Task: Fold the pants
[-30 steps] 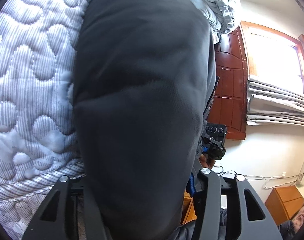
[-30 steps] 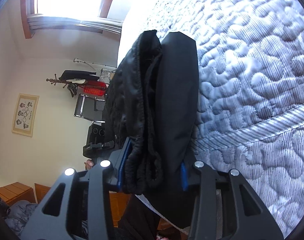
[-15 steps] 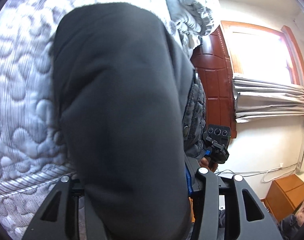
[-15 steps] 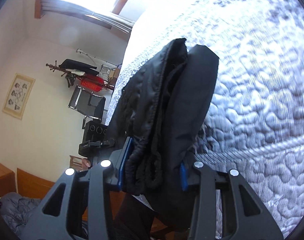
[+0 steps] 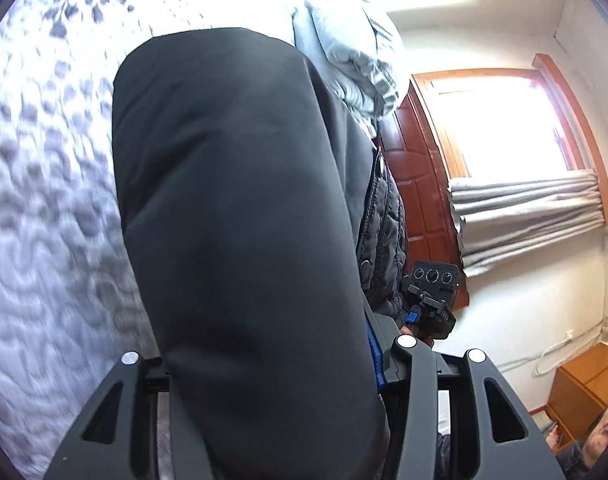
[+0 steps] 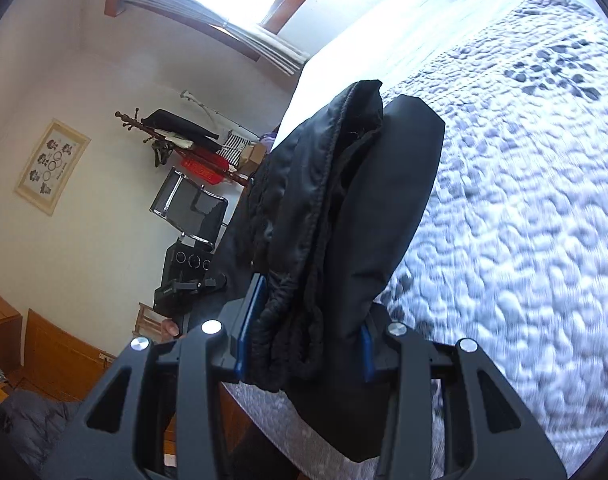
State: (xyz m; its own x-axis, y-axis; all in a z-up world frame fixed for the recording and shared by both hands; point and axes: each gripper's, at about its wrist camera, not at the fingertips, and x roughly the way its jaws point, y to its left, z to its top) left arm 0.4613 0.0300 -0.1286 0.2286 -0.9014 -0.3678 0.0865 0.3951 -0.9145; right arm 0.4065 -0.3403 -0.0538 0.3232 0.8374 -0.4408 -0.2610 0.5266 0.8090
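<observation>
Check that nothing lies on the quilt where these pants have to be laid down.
Nothing visible does. Both claws, left and right, grip the black pants, and the quilted bedspread beyond them shows bare; the pants hide some of it.

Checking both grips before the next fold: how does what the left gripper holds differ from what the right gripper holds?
The left gripper clamps a smooth, broad fold of the black pants. The right gripper clamps a bunched, gathered edge with ruched lining showing beside a smooth layer. Both are shut on the same pants above the quilted bed.

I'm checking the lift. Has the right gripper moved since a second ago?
Yes: right gripper, shut on the pants, rose; the bed's edge sank.
</observation>
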